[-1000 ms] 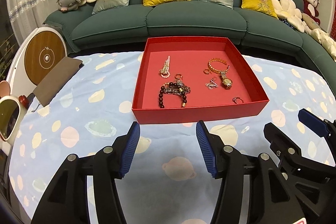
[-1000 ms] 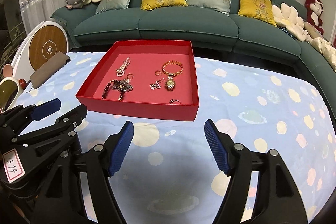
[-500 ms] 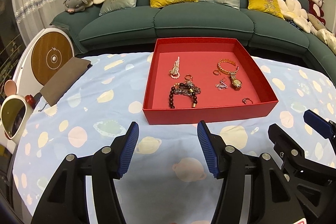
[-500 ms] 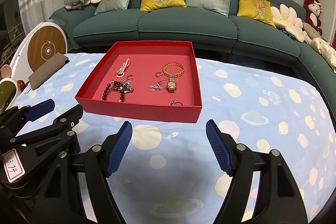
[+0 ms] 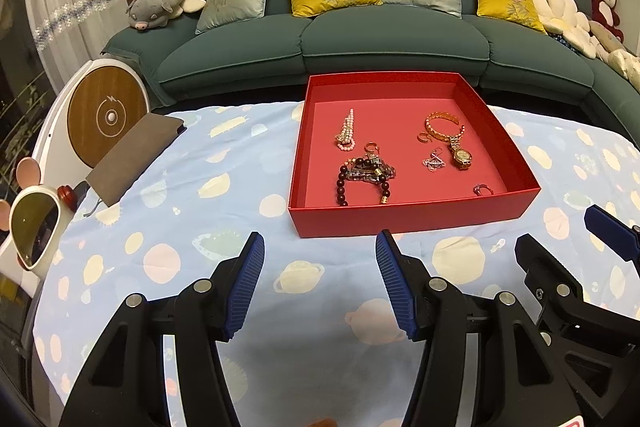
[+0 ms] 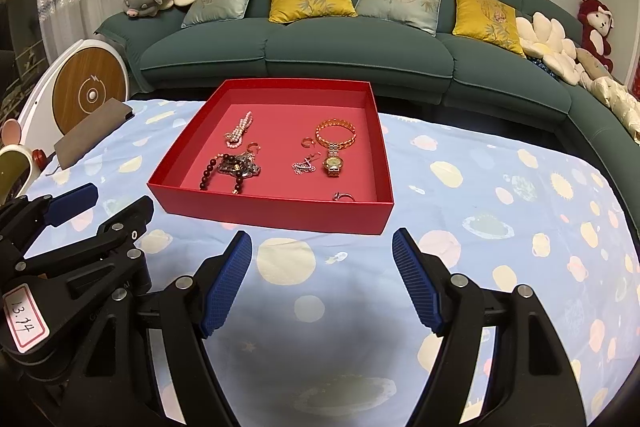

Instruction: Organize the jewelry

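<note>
A red tray (image 5: 412, 221) (image 6: 276, 215) sits on the blue spotted cloth and holds jewelry. In it lie a pearl strand (image 5: 346, 135) (image 6: 239, 131), a dark bead bracelet tangled with a metal chain (image 5: 366, 173) (image 6: 236, 169), a gold bangle (image 5: 442, 125) (image 6: 335, 131), a gold watch (image 5: 461, 155) (image 6: 333, 163), a silver pendant (image 5: 434, 161) (image 6: 306, 165) and a ring (image 5: 482, 190) (image 6: 345, 196). My left gripper (image 5: 318, 283) and right gripper (image 6: 322, 281) are both open and empty, side by side in front of the tray.
A brown pouch (image 5: 134, 157) (image 6: 90, 131) lies at the cloth's left edge beside a round white and wood device (image 5: 106, 117). A small mirror (image 5: 34, 231) stands at the near left. A green sofa (image 5: 392, 39) with cushions lies behind the table.
Both grippers have drawn back and risen slightly, so the tray looks a little farther away. Both stay open and empty. The jewelry has not moved.
</note>
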`<state>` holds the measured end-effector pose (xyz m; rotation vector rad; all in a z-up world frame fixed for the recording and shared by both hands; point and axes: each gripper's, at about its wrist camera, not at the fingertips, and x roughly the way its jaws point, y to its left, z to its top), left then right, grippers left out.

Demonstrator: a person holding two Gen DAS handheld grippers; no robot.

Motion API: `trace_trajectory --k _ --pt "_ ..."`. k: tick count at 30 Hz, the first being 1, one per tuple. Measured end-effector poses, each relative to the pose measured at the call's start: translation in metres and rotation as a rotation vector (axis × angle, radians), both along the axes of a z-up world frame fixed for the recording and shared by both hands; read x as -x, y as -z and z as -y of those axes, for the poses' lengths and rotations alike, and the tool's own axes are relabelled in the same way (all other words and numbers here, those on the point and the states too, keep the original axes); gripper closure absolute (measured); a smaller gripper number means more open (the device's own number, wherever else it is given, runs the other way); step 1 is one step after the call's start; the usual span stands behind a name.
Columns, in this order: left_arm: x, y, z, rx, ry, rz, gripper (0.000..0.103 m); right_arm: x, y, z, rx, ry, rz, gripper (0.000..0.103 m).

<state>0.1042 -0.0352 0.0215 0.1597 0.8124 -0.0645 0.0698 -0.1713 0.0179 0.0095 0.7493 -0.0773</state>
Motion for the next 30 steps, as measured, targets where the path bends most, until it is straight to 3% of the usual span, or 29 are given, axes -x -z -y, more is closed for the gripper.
trace_trajectory --k 30 --pt "0.0021 -0.0015 0.0048 -0.005 -0.008 0.007 0.047 0.004 -0.0004 0.0039 0.003 0.024 0.004 0.033"
